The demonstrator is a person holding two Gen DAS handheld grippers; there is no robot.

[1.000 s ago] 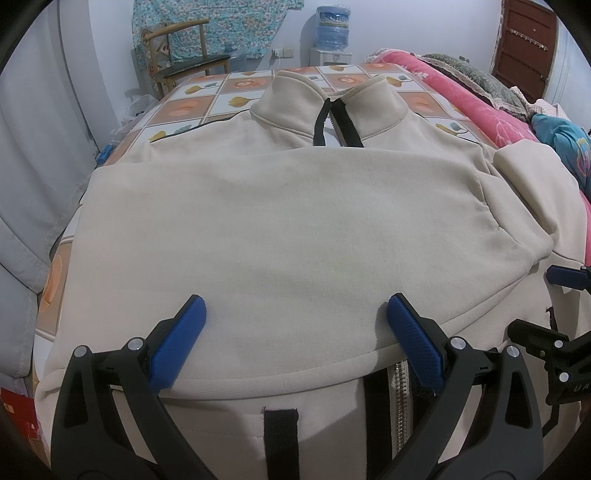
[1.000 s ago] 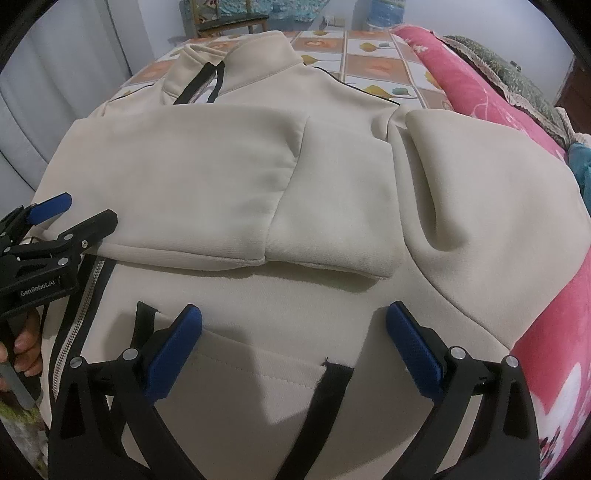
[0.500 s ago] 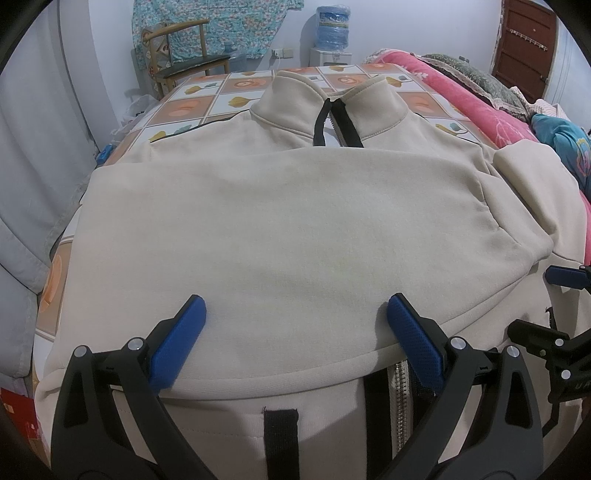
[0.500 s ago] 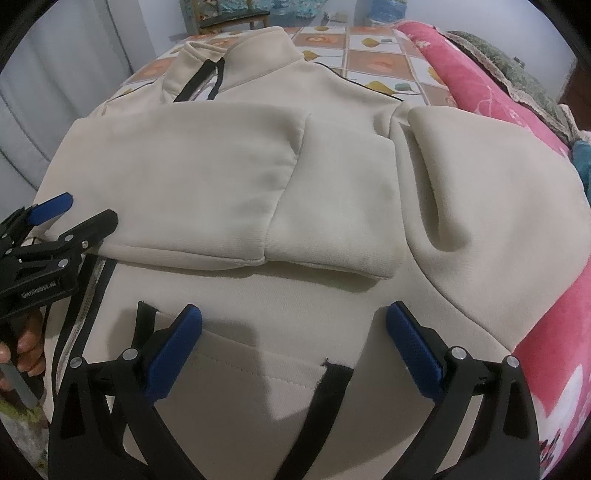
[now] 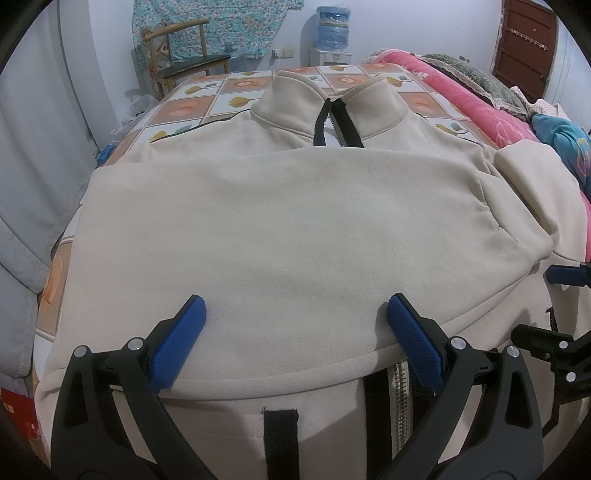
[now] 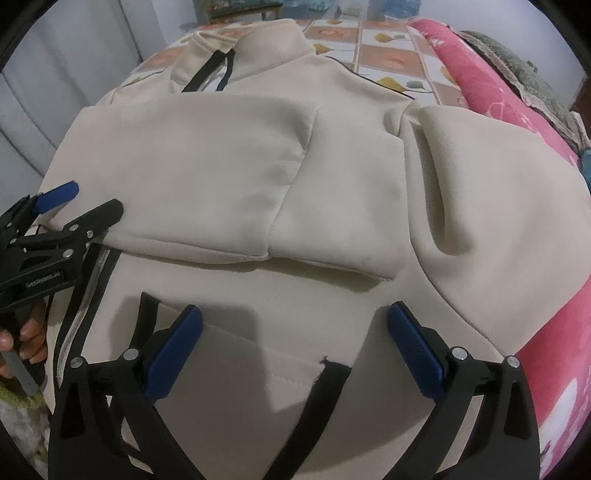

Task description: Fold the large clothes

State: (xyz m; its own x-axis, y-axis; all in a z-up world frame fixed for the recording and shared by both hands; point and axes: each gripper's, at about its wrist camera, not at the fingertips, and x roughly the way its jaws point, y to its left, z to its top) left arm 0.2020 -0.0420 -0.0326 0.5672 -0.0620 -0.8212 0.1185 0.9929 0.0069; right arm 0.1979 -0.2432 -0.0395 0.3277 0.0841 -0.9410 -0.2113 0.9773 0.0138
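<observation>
A cream zip-up jacket (image 5: 288,229) with black zipper trim lies flat on the table, collar at the far end. One sleeve is folded across its chest, its cuff (image 6: 340,206) at the right. My left gripper (image 5: 295,317) is open and empty, hovering over the folded sleeve's near edge. My right gripper (image 6: 295,325) is open and empty above the jacket's lower front, near a black pocket strip (image 6: 325,384). The left gripper also shows in the right wrist view (image 6: 81,203), the right one in the left wrist view (image 5: 554,302). The other sleeve (image 6: 498,206) bulges at the right.
The tablecloth (image 5: 192,107) has orange floral squares. A pink quilt (image 6: 491,85) lies along the right side. A wooden chair (image 5: 184,55) and a water dispenser (image 5: 332,26) stand at the far wall. A grey curtain (image 5: 33,166) hangs at the left.
The right wrist view has dipped slightly nearer the jacket. The left gripper and the jacket have not visibly moved.
</observation>
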